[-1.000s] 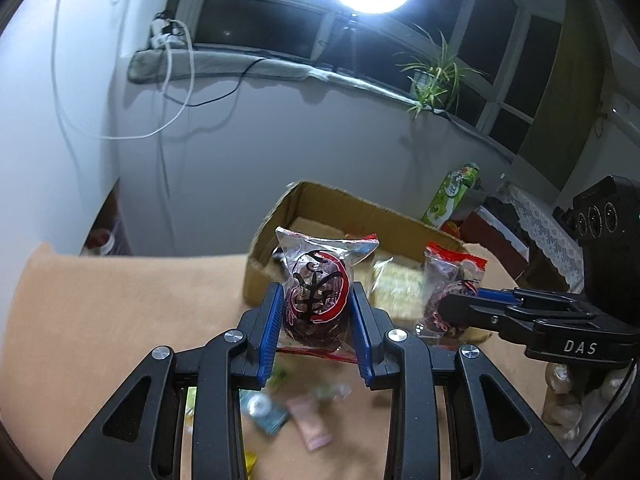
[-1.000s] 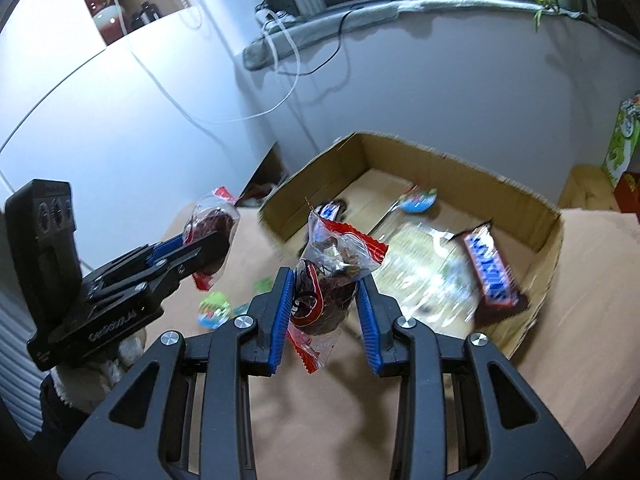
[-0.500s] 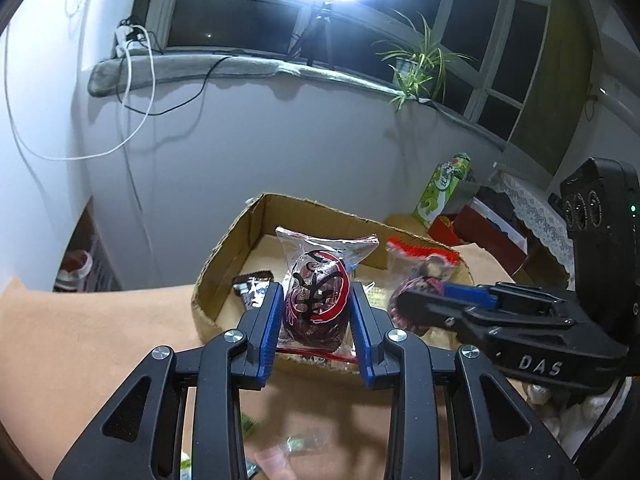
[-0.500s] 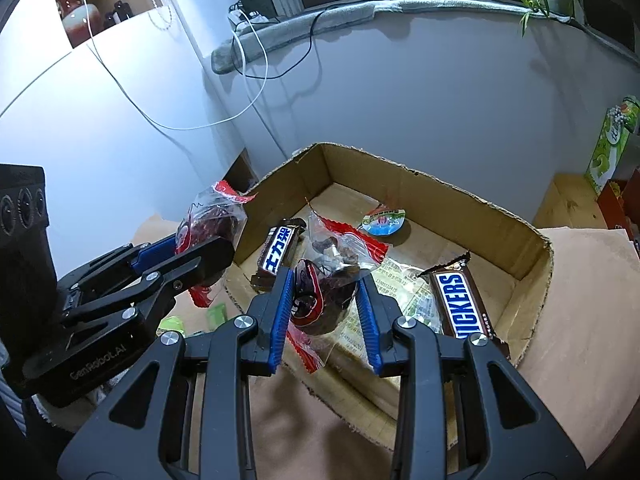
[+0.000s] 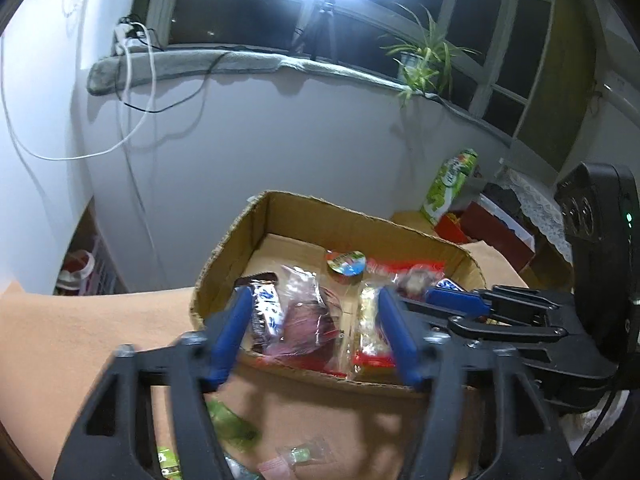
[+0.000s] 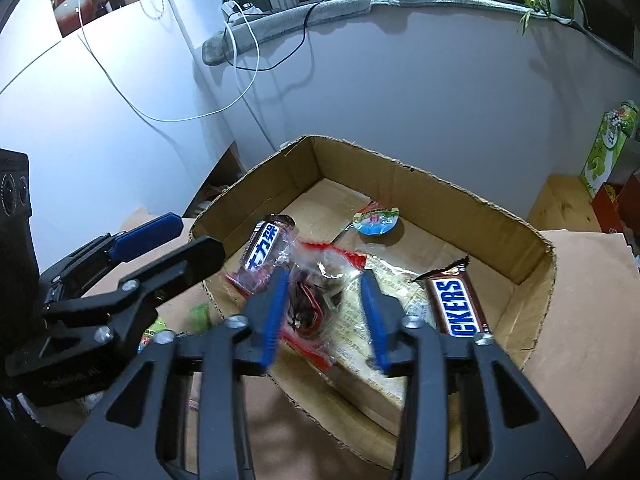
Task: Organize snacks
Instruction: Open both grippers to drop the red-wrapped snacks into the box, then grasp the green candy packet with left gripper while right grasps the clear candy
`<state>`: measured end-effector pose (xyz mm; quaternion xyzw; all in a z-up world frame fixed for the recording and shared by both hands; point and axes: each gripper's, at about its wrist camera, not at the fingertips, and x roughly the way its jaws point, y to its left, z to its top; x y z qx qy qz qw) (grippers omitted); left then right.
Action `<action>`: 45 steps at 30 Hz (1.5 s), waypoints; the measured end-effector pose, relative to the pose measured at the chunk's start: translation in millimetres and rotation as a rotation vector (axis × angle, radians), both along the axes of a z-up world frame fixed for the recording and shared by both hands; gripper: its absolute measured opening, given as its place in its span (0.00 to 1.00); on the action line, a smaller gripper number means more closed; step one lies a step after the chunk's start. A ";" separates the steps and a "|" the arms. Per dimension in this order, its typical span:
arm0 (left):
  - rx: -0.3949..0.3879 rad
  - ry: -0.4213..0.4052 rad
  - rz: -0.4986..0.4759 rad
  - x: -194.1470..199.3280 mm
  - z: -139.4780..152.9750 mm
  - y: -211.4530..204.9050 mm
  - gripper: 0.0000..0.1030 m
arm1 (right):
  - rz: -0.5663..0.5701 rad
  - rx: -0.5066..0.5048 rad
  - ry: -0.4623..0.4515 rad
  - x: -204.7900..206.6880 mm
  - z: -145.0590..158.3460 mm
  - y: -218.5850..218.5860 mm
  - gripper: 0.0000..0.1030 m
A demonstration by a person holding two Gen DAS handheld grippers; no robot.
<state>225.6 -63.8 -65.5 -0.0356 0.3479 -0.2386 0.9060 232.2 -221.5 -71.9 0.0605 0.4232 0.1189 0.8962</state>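
An open cardboard box (image 5: pixel 360 220) (image 6: pixel 460 196) sits on the tan table. My left gripper (image 5: pixel 316 336) is open above its near edge; a clear packet of dark red snack (image 5: pixel 308 316) lies in the box between the fingers, free of them. My right gripper (image 6: pixel 326 314) is open too, over a second clear red-edged packet (image 6: pixel 316 280) lying in the box. The box also holds a Snickers bar (image 6: pixel 456 304), a second bar with a blue label (image 6: pixel 264 252), a small round jelly cup (image 6: pixel 376 218) and a flat clear pack (image 6: pixel 372 340).
Loose small sweets (image 5: pixel 236 432) lie on the table in front of the box. A green carton (image 5: pixel 452 188) and a red box (image 5: pixel 488 228) stand at the right. A white wall rises behind the table.
Both grippers have opened and let their snack packets drop into the box. Both had moved forward over the box from above the table.
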 end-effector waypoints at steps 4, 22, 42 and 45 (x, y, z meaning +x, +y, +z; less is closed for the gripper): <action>-0.012 0.000 0.011 0.7 0.9 3.6 0.65 | -0.019 0.002 -0.011 -2.5 0.9 -5.3 0.55; -0.023 -0.040 0.075 -32.9 22.0 47.3 0.65 | 0.057 -0.013 -0.071 -39.4 23.6 8.8 0.55; -0.031 0.066 0.194 -67.9 -28.5 125.8 0.52 | 0.267 -0.062 0.043 -74.7 -24.7 71.8 0.55; -0.031 0.109 0.187 -64.5 -42.2 126.4 0.52 | 0.258 -0.056 0.088 -70.8 -40.4 77.9 0.55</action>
